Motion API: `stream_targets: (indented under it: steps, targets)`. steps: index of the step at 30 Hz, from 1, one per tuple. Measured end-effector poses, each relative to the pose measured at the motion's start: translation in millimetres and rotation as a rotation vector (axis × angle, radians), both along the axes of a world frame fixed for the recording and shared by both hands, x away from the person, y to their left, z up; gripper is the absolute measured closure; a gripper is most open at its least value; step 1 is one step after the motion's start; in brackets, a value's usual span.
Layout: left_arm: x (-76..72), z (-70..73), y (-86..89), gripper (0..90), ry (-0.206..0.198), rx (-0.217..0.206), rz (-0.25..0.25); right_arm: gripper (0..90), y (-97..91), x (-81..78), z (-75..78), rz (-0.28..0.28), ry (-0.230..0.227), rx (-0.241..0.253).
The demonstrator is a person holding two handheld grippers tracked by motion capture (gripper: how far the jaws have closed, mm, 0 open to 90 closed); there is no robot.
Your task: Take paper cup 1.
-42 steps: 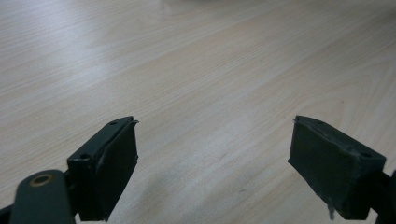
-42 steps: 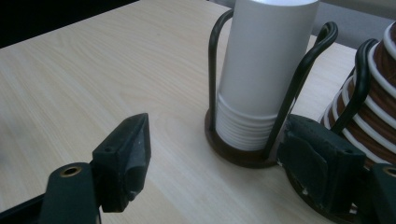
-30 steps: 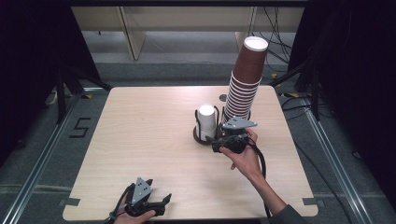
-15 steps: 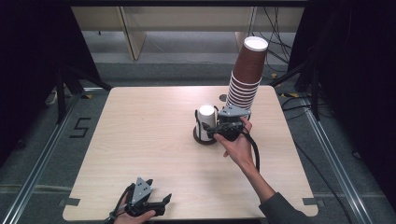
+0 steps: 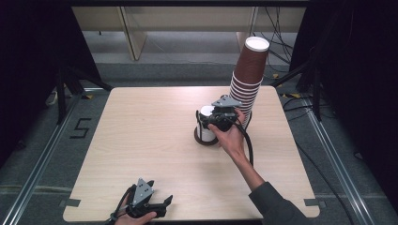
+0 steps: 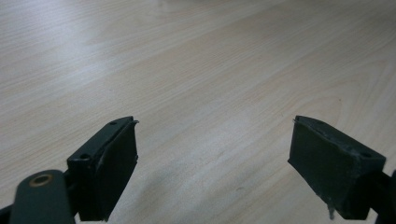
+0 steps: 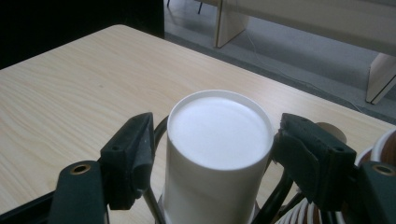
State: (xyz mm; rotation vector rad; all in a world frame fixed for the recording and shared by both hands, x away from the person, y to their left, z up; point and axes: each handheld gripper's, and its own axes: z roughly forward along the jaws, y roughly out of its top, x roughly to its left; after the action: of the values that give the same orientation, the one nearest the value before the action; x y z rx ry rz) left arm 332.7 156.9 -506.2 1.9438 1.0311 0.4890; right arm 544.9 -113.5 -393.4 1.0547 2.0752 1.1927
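Dark curtains ring a pale wooden tabletop point(image 5: 141, 140). Right of its centre a white cup point(image 7: 219, 140) stands upright in a dark holder, just beside a tall brown cup stack point(image 5: 248, 84) near the far right corner. The right claw point(image 7: 212, 156) has just been closing around the cup; the right gripper view shows the pads at its sides, which the high view hides. The left claw point(image 6: 215, 163) hangs spread and empty at the near edge.
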Motion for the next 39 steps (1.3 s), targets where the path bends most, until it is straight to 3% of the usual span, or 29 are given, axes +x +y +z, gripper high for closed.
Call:
stream_targets:
  steps: [13,15,16,20,23,25,26,27,28,29,30,33,34,39]
  targets:
    - [-0.4,0.4,-0.2,14.7,-0.001,0.005,-0.002,29.5,6.8,13.9,-6.2,-0.014,0.025,-0.023]
    - [-0.6,0.2,-0.5,14.7,-0.002,0.004,-0.003,30.5,9.6,14.4,-7.5,-0.022,0.041,0.003]
    - [-0.6,0.2,-0.6,14.7,-0.002,0.004,-0.003,30.9,8.8,15.6,-6.7,-0.012,0.026,-0.024]
    - [-0.7,0.3,-0.6,14.7,-0.001,0.001,-0.006,34.0,10.8,17.8,-8.0,-0.027,0.061,0.018]
    - [-0.7,0.4,-0.6,14.7,-0.001,0.003,-0.003,34.6,9.4,18.6,-6.9,-0.025,0.053,0.015]
    - [-0.7,0.2,-0.9,14.7,0.000,-0.004,-0.003,34.8,8.7,17.9,-4.5,-0.017,0.041,0.006]
    - [-0.7,0.1,-1.0,14.7,-0.002,-0.004,-0.002,34.8,9.4,15.8,-2.7,-0.027,0.056,0.022]
    - [-0.7,0.3,-0.8,14.7,-0.001,0.004,-0.003,34.8,9.2,16.2,-1.2,-0.016,0.030,0.017]
    - [-0.7,-0.2,-1.4,14.7,-0.001,-0.004,-0.002,34.8,10.5,13.8,0.9,-0.027,0.048,0.043]
    - [-0.7,0.0,-0.8,14.7,0.000,0.007,-0.007,34.9,8.0,14.4,4.2,-0.010,0.008,0.009]
    - [-0.7,-0.1,-1.0,14.7,0.000,0.006,-0.007,34.9,10.2,12.3,5.0,-0.027,0.027,0.042]
    - [-0.6,0.1,-1.2,14.7,0.001,0.008,-0.005,34.9,9.1,11.1,10.2,-0.025,0.017,0.033]
    - [-0.6,-0.1,-1.2,14.7,0.000,0.006,-0.007,35.0,6.8,10.9,15.9,-0.017,-0.013,0.021]
    - [-0.5,-0.5,-1.5,14.7,0.003,0.006,-0.007,35.1,6.1,6.2,29.0,-0.032,-0.010,0.056]
